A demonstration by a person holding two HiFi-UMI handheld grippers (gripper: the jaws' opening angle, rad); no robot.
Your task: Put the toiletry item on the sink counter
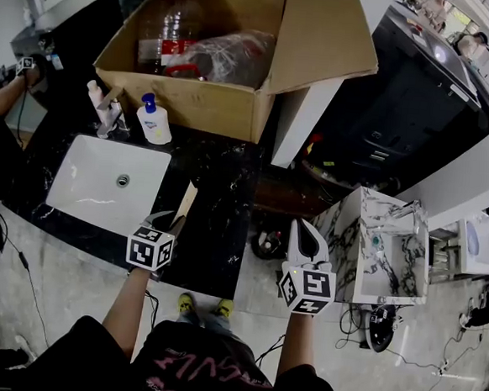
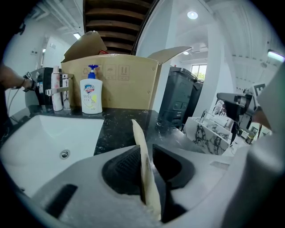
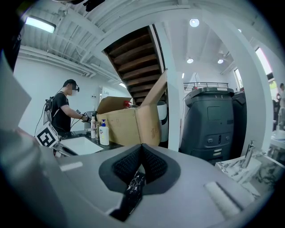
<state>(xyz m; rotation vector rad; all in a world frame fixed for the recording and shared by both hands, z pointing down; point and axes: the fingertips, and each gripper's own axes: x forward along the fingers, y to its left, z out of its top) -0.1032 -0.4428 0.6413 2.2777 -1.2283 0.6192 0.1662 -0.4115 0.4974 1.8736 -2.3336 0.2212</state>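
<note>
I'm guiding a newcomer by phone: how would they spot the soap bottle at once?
Find the open cardboard box on the black counter. In front of its left end, behind the white sink, stands the soap bottle: its blue pump sets it apart from the slim bottle and tap alongside.

Left gripper (image 1: 163, 221) fingers apart; right gripper (image 1: 306, 229) fingers together.

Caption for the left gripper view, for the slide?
Left hand-held gripper, jaws parted around a thin pale flat item, facing the black counter, white sink, soap bottle and cardboard box.
</note>
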